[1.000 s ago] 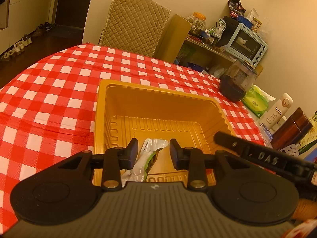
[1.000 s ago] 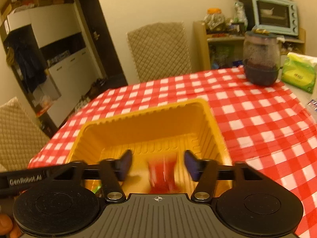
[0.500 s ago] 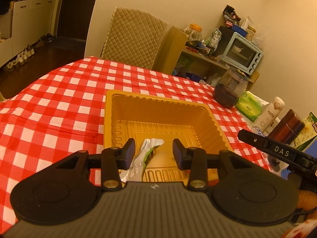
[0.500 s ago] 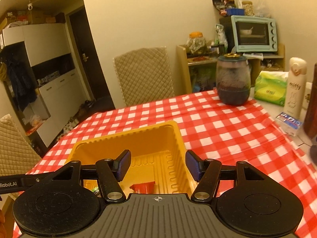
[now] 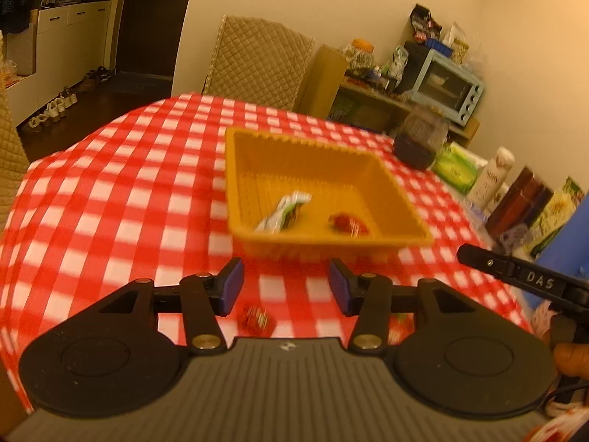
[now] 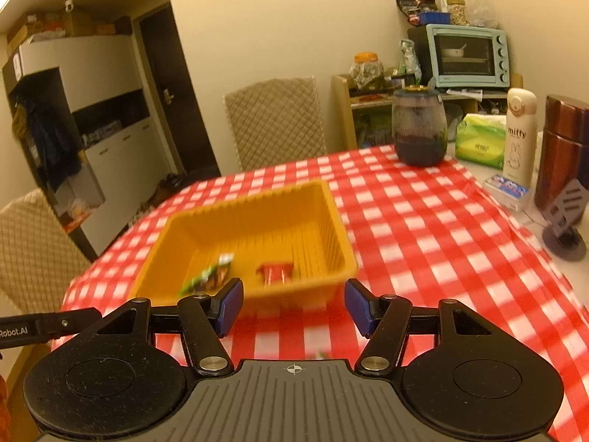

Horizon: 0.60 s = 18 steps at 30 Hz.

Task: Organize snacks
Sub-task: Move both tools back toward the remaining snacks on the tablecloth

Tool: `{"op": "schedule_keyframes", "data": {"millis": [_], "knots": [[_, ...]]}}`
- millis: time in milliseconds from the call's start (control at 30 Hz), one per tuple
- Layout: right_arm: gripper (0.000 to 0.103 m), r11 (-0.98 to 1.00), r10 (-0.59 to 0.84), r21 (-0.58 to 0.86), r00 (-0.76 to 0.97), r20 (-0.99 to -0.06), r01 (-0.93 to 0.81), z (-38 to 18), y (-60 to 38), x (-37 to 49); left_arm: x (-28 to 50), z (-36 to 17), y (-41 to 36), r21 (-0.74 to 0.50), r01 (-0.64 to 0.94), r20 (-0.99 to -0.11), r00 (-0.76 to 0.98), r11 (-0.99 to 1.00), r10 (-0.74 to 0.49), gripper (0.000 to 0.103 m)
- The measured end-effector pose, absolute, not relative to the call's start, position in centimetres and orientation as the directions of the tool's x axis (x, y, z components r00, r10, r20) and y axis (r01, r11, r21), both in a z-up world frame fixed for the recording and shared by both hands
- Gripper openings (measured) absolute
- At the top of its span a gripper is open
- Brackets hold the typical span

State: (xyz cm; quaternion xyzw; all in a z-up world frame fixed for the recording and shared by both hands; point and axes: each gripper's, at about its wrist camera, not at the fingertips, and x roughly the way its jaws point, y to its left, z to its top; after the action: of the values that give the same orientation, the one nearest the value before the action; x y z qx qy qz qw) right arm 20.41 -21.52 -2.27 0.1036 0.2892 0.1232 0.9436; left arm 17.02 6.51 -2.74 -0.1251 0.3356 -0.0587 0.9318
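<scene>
A yellow plastic basket [image 5: 254, 154] [image 6: 338, 221] stands on the red checked tablecloth. In it lie a white-and-green snack packet [image 5: 285, 210] [image 6: 210, 276] and a red snack packet [image 5: 348, 224] [image 6: 275, 272]. My left gripper [image 5: 286, 287] is open and empty, above the cloth in front of the basket. A small red wrapped snack [image 5: 257, 318] lies on the cloth just below its fingers. My right gripper [image 6: 293, 307] is open and empty, in front of the basket's near right corner.
A dark glass jar [image 6: 419, 127], green tissue pack [image 6: 480, 140], white miffy bottle [image 6: 519, 136] and brown flask [image 6: 563, 154] stand along the table's right side. A quilted chair [image 6: 276, 121] is behind the table. A phone stand [image 6: 565, 221] sits at the right edge.
Both grippers have pulled back out of the basket and up, and opened wider. The red packet dropped from the right gripper now lies in the basket beside the green one.
</scene>
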Motion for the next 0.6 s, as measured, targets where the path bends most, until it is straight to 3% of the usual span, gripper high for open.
{"op": "schedule_keyframes", "data": {"millis": [333, 600], "knots": [[0.061, 0.934, 0.358, 0.230, 0.713, -0.603, -0.274, -6.0, -20.4, 15.5, 12.6, -6.1, 5.3, -0.215, 0.047, -0.683, 0.706, 0.976, -0.184, 0.047], [0.061, 0.927, 0.362, 0.194, 0.642, -0.676, -0.320, -8.7, -20.3, 15.4, 13.4, -9.0, 4.1, -0.193, 0.067, -0.724, 0.664, 0.979, -0.188, 0.046]]}}
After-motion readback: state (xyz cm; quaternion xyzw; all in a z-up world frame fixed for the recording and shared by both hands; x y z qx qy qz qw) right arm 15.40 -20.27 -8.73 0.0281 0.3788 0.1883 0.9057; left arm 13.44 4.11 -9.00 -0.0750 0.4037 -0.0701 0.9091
